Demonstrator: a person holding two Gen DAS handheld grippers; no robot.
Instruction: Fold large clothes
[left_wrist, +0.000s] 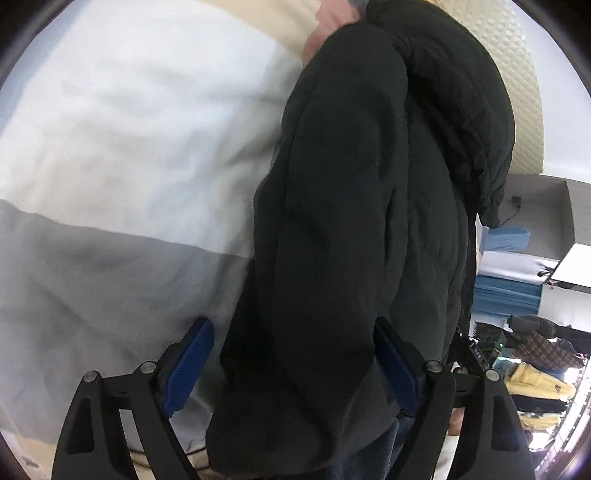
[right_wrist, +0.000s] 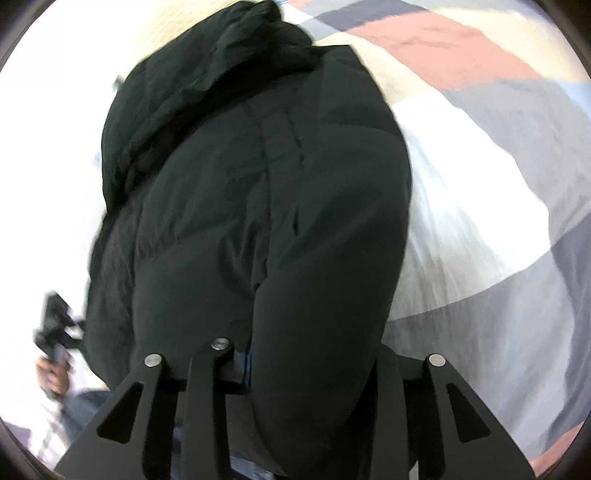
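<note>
Clearly, a bulky black jacket is seen filling the space between the blue pads of the left gripper; the fingers are spread wide, each pad lying against a flank of the padded fabric, so the garment is bracketed rather than pinched tight. Ahead of the fingertips the jacket is stretched away over a bedspread patterned in white and grey blocks, which lies to the left of the left finger. To the right of the right finger, a quilted cream headboard is seen.

In the right wrist view, the jacket is draped over the right gripper, whose fingertips are buried under the cloth; whether they are clenched cannot be told. To the right of its fingers the bedspread is shown, with a reddish block further ahead
</note>
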